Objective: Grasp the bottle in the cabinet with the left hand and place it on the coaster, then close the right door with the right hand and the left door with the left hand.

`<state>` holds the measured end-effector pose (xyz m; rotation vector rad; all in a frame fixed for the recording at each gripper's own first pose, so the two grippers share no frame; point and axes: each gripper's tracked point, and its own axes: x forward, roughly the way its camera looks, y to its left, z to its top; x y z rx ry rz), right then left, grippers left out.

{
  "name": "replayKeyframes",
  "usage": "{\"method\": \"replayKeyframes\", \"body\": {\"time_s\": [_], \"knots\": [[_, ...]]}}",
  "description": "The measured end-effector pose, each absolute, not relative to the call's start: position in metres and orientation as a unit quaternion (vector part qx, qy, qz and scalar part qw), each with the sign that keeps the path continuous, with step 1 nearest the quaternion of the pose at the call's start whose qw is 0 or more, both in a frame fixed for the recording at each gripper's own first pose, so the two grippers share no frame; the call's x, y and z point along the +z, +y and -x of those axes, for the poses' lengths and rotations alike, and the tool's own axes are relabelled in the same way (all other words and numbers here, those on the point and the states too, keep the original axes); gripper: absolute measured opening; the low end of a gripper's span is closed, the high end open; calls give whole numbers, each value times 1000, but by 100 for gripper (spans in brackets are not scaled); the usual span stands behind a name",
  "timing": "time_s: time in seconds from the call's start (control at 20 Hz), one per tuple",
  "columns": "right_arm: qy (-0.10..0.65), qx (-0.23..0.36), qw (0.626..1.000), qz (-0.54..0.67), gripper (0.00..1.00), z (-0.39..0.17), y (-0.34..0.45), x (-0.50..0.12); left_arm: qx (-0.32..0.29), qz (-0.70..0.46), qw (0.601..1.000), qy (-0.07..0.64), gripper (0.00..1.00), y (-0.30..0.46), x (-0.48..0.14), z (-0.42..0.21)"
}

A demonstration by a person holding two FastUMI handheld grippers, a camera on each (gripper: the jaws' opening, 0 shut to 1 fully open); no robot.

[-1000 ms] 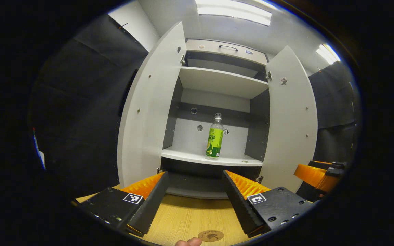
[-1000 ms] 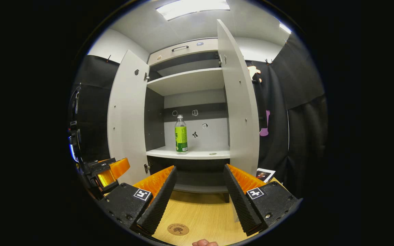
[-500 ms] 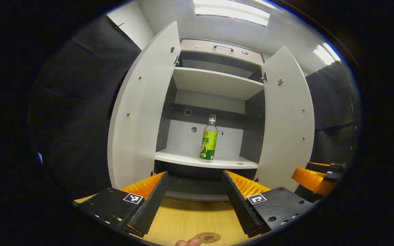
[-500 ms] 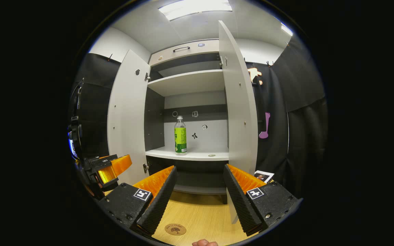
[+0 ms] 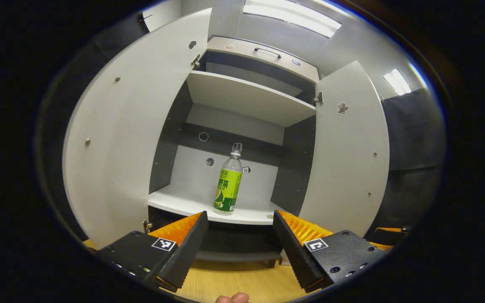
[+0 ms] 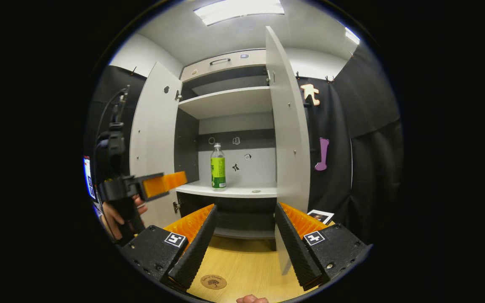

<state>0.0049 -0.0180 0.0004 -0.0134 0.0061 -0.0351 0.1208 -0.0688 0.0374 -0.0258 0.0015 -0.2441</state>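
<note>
Grey-walled booth under ceiling light panels (image 6: 238, 6), hung with black cloth (image 6: 373, 139) at the sides. Tall grey cabinet (image 5: 249, 99) on a pale wooden tabletop (image 6: 246, 263), left door (image 5: 133, 126) and right door (image 5: 347, 147) both swung wide. Green-labelled bottle (image 5: 228, 185) upright on the lower shelf (image 5: 183, 204), inside the cabinet. Round coaster (image 6: 213, 281) flat on the tabletop, near the front edge. Left gripper (image 5: 239, 246) spread wide, holding nothing, aimed at the bottle. Right gripper (image 6: 244, 246) likewise agape and empty above the tabletop.
</note>
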Motion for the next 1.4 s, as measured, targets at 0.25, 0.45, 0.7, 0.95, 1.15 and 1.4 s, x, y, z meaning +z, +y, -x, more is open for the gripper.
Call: {"method": "replayKeyframes", "body": {"time_s": [0.25, 0.45, 0.7, 0.95, 1.15, 1.4], "knots": [[3, -34, 999, 10, 84, -3, -27, 3, -144, -40, 989, -21, 95, -88, 53, -190], [4, -42, 999, 4, 84, -3, -27, 3, -128, -66, 990, -11, 94, -87, 44, -242], [8, -46, 999, -6, 84, -4, -26, -2, -111, -96, 989, -1, 94, -82, 31, -299], [7, -61, 998, -3, 84, -7, -34, 0, -96, -88, 991, 7, 94, -77, 23, -335], [9, -73, 997, -9, 84, -7, -42, -3, -85, -90, 992, 6, 94, -71, 24, -357], [10, -85, 996, -8, 84, -8, -54, -4, -100, -58, 993, 4, 92, -75, 31, -368]]}}
